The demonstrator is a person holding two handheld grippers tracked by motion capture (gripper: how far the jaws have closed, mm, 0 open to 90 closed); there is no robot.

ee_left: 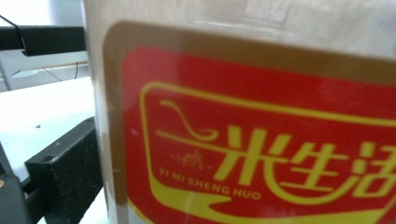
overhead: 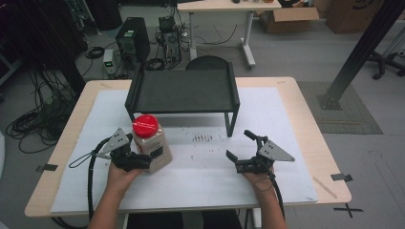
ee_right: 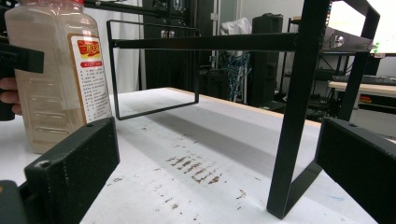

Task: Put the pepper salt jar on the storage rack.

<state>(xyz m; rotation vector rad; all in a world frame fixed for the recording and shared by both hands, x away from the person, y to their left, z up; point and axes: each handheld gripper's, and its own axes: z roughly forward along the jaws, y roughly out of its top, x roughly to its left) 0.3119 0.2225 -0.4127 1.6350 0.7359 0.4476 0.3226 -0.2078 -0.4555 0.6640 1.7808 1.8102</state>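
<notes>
Toward the table's (overhead: pixel 296 119) left edge, left gripper (overhead: pixel 138 160) clamped on red-capped jar (overhead: pixel 152 143); right gripper (overhead: pixel 241 152) spread wide, holding nothing.

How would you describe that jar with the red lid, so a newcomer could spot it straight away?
Start at the black metal shelf standing on the table's white mat; just in front of its left leg stands the jar. It is a clear plastic container of pale grains with a red screw lid and a red-and-yellow label, clamped by the left gripper. Nothing else on the table is red.
</notes>
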